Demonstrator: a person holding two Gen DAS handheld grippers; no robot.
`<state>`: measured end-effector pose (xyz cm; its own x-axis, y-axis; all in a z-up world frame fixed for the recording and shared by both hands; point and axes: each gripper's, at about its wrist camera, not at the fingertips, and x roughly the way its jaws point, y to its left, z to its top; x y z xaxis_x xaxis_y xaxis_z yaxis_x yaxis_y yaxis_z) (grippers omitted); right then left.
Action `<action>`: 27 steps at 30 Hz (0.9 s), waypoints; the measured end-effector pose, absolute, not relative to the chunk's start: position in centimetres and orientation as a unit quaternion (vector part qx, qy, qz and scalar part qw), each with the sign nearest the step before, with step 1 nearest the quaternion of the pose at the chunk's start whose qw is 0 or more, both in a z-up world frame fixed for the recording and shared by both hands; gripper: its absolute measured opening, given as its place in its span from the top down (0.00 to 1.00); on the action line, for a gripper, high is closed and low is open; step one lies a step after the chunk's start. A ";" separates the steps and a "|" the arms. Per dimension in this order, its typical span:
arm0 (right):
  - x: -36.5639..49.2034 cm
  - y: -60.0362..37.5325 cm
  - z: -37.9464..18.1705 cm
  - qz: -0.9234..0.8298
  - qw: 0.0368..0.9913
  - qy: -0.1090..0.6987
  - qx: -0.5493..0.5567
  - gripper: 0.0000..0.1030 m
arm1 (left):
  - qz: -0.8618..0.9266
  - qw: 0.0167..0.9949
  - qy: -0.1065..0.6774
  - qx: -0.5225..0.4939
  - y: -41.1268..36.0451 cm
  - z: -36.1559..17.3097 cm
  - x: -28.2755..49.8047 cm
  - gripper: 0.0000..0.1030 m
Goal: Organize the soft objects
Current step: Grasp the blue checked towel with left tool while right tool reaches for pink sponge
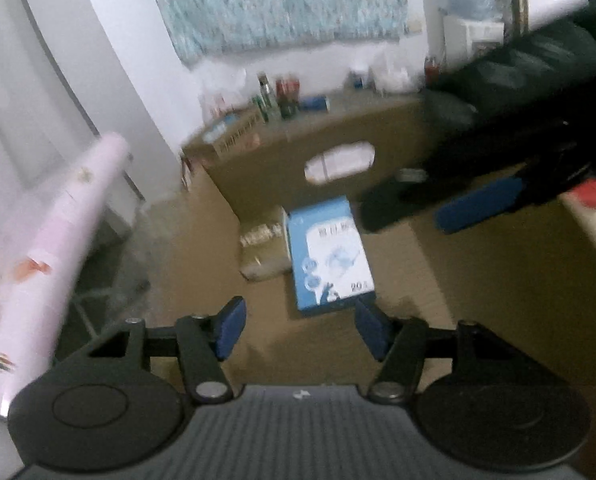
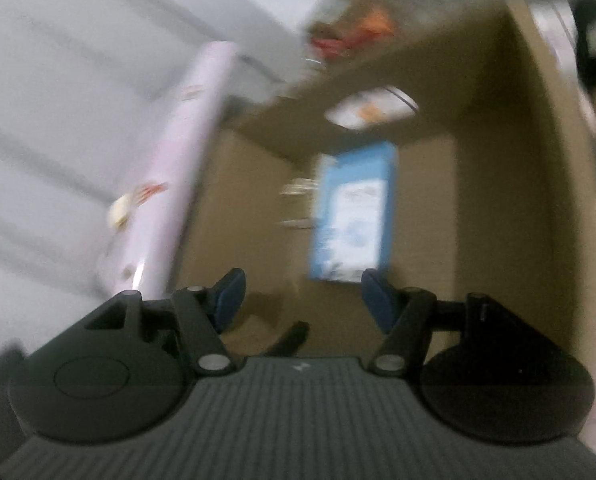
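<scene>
Both views blurred, so read with caution. Left gripper (image 1: 298, 330) poised above an open cardboard box (image 1: 477, 280), pads spread wide with nothing between them; right gripper (image 2: 302, 300) likewise spread and empty, hanging over the same box. Seen from the left wrist camera: right gripper up and to the right of the left one, well apart, a black-gloved hand (image 1: 517, 92) around it, blue pads parted. Straight ahead of both, down on the box floor: a blue-and-white packet (image 1: 329, 256) lying flat, printed with "20" near its close corner, and just beside it on its left a small pale bundle (image 1: 262, 256) (too smeared to name). Off to the left of both grippers, outside the box wall: a long pink roll (image 1: 54, 256) with small printed pictures, leaning at a slant. Beyond the far wall with its oval handle hole, a cluttered surface of bottles and cans. Judged step: either a drop into the box just finished or a reach down for the packet about to begin; cannot tell which. Next move likely calls for lowering 1 gripper past the rim without brushing the walls, squaring the pads to the packet's narrow edges, then closing gently, since a soft pack would buckle under a hard pinch. Also worth keeping the 2 tools apart inside so tight a box.
</scene>
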<state>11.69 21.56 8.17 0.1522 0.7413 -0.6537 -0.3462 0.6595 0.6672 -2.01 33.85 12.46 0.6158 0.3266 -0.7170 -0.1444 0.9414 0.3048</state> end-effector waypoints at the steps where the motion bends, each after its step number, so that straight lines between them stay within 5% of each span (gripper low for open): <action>1: 10.6 20.3 9.9 0.393 0.746 0.514 0.159 0.32 | 0.128 0.898 0.404 0.116 33.0 13.7 -3.2 0.33; 4: 8.2 15.0 13.5 0.417 0.767 0.471 0.127 0.28 | 0.107 0.916 0.368 0.120 29.8 16.3 -5.2 0.22; 10: 5.9 -1.5 16.3 0.392 0.819 0.386 0.161 0.19 | -0.005 0.936 0.341 0.092 21.4 18.8 -5.4 0.22; 18: 6.5 -19.9 11.2 0.156 0.905 0.361 0.160 0.19 | -0.173 0.908 0.341 0.172 6.7 17.1 1.9 0.13; 27: 9.7 -21.3 4.6 0.183 0.892 0.399 0.106 0.19 | -0.201 0.882 0.358 0.232 -1.2 10.2 11.9 0.12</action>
<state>9.70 -21.31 4.61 0.6139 0.4115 -0.6736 -0.2415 0.9104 0.3361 11.91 -1.18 10.21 0.6625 -0.1888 -0.7249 0.5216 0.8108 0.2656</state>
